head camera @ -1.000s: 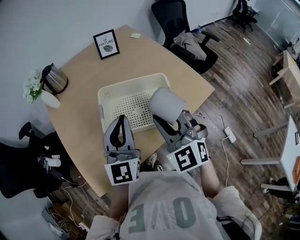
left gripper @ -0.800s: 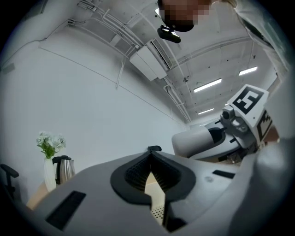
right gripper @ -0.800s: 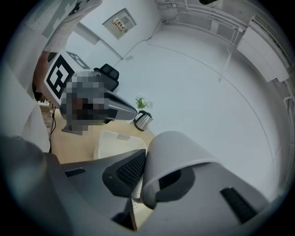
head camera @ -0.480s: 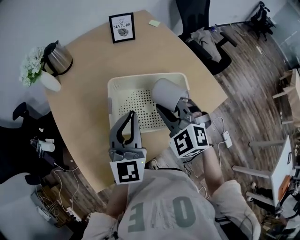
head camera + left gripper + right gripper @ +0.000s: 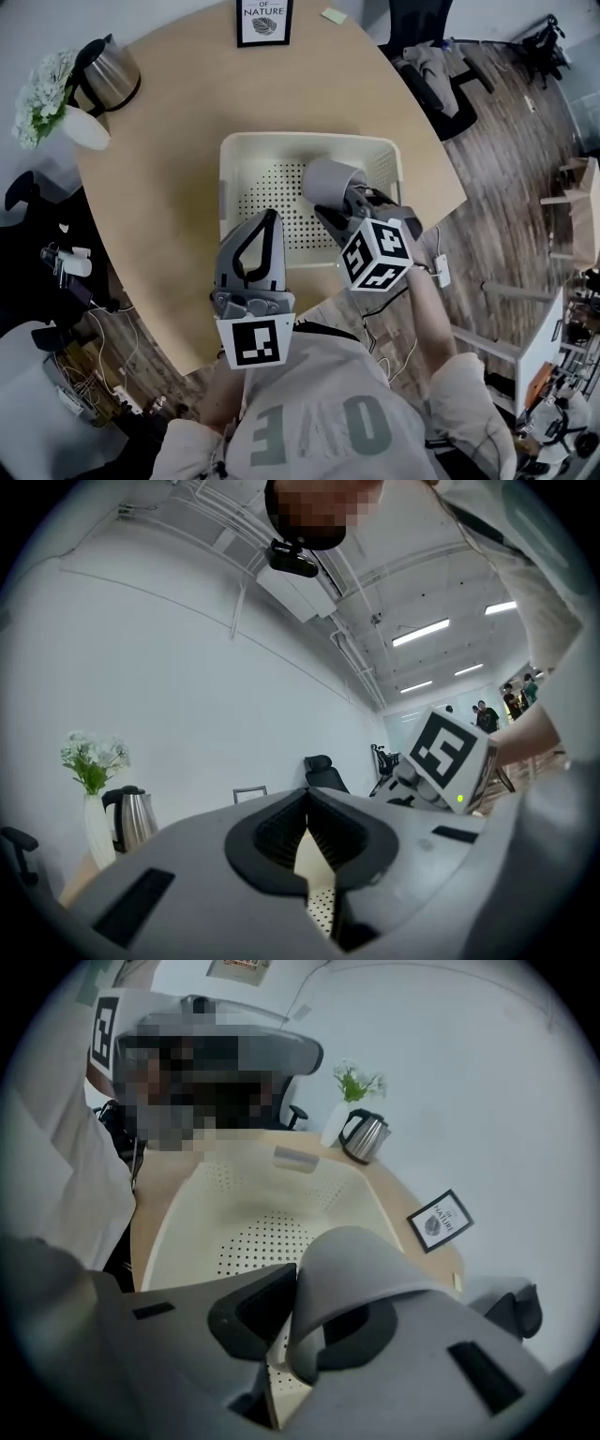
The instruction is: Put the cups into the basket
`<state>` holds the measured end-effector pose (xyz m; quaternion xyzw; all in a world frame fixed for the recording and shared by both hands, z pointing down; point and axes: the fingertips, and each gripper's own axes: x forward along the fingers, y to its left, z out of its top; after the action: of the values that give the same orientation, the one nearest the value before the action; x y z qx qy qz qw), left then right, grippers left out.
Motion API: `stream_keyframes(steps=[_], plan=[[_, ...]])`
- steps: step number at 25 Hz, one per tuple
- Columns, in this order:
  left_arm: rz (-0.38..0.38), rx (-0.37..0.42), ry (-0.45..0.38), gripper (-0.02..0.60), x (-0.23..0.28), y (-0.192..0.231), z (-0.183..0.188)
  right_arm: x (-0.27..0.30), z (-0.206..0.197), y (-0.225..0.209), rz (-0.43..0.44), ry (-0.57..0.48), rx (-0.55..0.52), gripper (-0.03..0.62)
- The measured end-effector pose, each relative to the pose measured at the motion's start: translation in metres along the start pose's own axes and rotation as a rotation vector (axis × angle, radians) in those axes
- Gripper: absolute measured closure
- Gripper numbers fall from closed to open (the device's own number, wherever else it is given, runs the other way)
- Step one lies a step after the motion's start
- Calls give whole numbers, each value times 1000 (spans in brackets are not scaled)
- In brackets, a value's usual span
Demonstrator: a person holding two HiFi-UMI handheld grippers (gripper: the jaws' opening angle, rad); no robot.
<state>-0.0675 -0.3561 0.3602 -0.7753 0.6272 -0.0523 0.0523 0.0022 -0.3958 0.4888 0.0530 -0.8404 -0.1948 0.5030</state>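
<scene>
A grey cup (image 5: 330, 180) hangs tilted over the right half of the cream perforated basket (image 5: 246, 150) in the head view. My right gripper (image 5: 339, 204) is shut on the cup's wall. In the right gripper view the cup (image 5: 361, 1265) sits between the jaws of that gripper (image 5: 298, 1309), above the basket (image 5: 183, 1218). My left gripper (image 5: 272, 217) hovers at the basket's near edge, left of the cup, shut and holding nothing. The left gripper view shows its tips (image 5: 307, 803) meeting. No other cup is in view.
The basket rests on a light wooden table (image 5: 159, 216). A steel kettle (image 5: 105, 73) and a white vase of flowers (image 5: 47, 103) stand at the far left, a framed picture (image 5: 263, 19) at the back. An office chair (image 5: 441, 56) stands past the table's right edge.
The right gripper has carried the cup forward and lower over the basket's right half. The left gripper stays by the basket's near edge, still shut.
</scene>
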Motion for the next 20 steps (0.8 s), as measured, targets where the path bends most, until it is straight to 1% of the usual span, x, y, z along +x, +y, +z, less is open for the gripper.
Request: stream_keyframes(steps=[3, 6, 9, 12, 14, 16, 20], plan=[[-2, -27, 11, 572, 5, 8, -8, 21, -12, 6, 87, 69, -15, 540], [5, -56, 25, 572, 8, 18, -18, 41, -18, 13, 170, 117, -23, 540], [23, -61, 20, 572, 9, 26, -20, 57, -26, 24, 265, 178, -50, 540], [34, -87, 9, 572, 11, 32, -21, 69, -36, 36, 344, 248, -85, 540], [39, -93, 5, 572, 10, 34, -23, 77, -40, 44, 369, 270, -102, 540], [44, -95, 0, 572, 10, 35, -24, 83, -42, 52, 374, 278, -121, 540], [60, -99, -16, 572, 8, 41, -22, 87, -49, 52, 346, 312, -144, 540]])
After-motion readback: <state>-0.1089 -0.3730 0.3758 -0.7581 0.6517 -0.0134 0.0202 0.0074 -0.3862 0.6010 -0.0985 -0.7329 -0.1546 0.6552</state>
